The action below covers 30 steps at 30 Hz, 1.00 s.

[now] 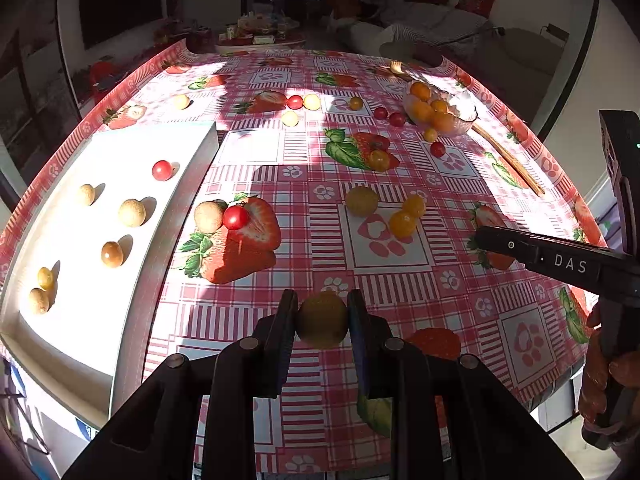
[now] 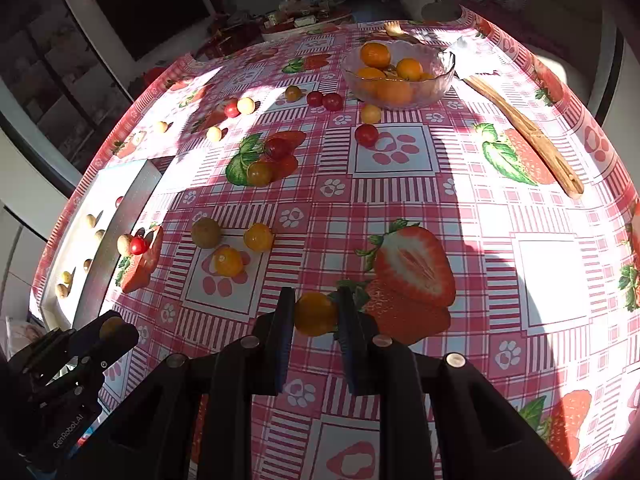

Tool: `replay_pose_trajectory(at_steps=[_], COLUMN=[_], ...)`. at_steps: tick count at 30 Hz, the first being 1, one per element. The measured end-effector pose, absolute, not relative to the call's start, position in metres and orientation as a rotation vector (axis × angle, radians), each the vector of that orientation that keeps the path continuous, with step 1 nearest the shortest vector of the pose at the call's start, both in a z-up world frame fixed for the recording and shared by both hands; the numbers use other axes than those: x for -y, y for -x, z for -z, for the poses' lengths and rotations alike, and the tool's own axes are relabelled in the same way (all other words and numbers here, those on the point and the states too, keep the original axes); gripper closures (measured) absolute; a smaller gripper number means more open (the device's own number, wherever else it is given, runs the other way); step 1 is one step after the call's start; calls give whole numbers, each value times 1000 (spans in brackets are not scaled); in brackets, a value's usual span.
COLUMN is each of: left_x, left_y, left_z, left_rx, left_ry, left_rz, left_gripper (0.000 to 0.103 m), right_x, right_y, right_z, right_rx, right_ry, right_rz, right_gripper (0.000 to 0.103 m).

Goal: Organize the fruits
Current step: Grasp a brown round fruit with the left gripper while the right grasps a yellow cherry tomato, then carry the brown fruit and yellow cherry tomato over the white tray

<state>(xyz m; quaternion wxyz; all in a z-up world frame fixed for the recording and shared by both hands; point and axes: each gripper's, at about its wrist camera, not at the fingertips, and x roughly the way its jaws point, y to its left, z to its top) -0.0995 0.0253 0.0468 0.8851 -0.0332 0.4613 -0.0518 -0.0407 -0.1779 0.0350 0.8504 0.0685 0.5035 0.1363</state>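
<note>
While sunlight falls in patches across the strawberry-print tablecloth (image 1: 304, 184), my left claw (image 1: 322, 320) sits at the bottom centre of its own view, its two fingers pressed against either side of a dull yellow-brown round fruit (image 1: 322, 319). My right claw (image 2: 315, 314), at the bottom centre of its view, is clamped the same way on a small orange fruit (image 2: 315, 314).

In the left wrist view, the white tray (image 1: 52, 344) fills the left side of the frame. It holds a red cherry tomato (image 1: 162, 170) toward its upper end and five tan or yellowish round fruits below it, spread down to the lower left. Just right of the tray's edge, a tan fruit (image 1: 208, 217) and a red tomato (image 1: 236, 217) touch each other on a printed strawberry. Around the middle of the frame lie a dull yellow fruit (image 1: 361, 201) and two orange ones (image 1: 402, 224) close together. More red and pale yellow fruits are scattered along the upper part of the cloth.

In the upper right of that frame stands the glass bowl (image 1: 464, 120), filled with orange fruits, with one yellow and one red fruit just below it on the cloth. A long wooden utensil (image 1: 508, 160) lies diagonally to the bowl's right. My right claw's black body enters from the right edge there.

In the right wrist view, the bowl (image 2: 436, 88) is at the top centre, the utensil (image 2: 532, 136) in the upper right, and the tray (image 2: 100, 264) along the left edge.
</note>
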Motion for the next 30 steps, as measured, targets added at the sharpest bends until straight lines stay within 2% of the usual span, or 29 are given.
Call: replay_pose_trajectory(at_steps=[30], left_x=[-143], left_y=[119], left_z=[-67], left_rx=[-864], left_ry=[132], left_rz=[-98], left_gripper=[76], right_x=[47], right_y=[49], right_z=[-67], right_rx=[-1048], right_ry=[17], right_rz=[-491], right_gripper=[80])
